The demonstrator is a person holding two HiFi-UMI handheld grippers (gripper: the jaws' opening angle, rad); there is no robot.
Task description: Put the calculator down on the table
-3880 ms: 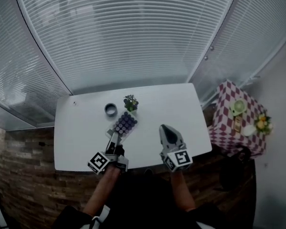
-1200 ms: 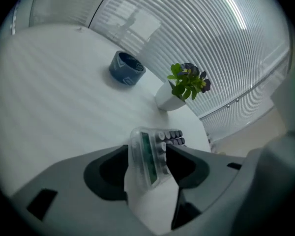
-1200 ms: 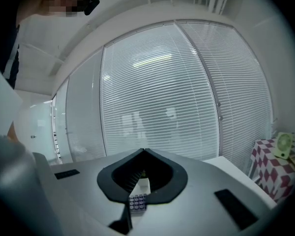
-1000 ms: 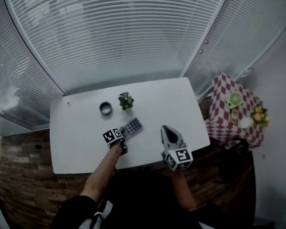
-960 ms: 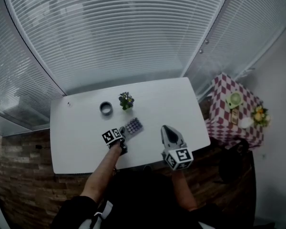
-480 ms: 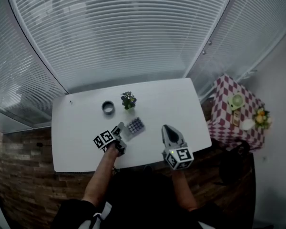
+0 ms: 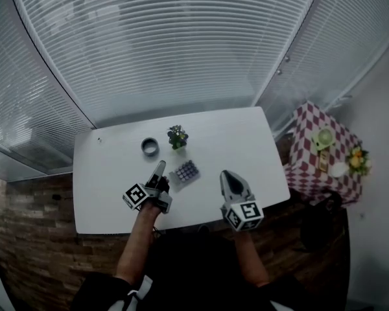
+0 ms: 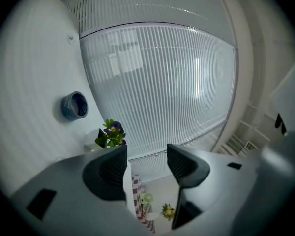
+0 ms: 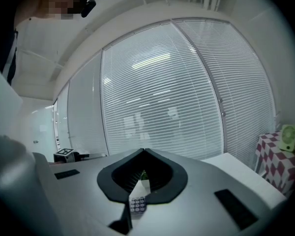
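I am holding my left gripper [image 8: 145, 159] with its jaws wide apart, and nothing is sitting between them. It is hanging over the white table [image 7: 104, 199], close to the edge nearest me, and it is pointing toward the far edge. The calculator [image 7: 186, 172] is lying flat on the table, keys up, near the middle and a little toward my edge. It is just beside my left gripper, on that gripper's right side, and the two are not touching.

I am holding my right gripper [image 9: 143, 152] with its jaws pressed together, and it is gripping nothing. It is hanging over the near edge, to the right of the calculator and apart from it.

A small plant [image 7: 177, 137] is standing past the calculator, toward the far edge. A little round cup [image 7: 150, 148] is sitting on the plant's left side, near it.
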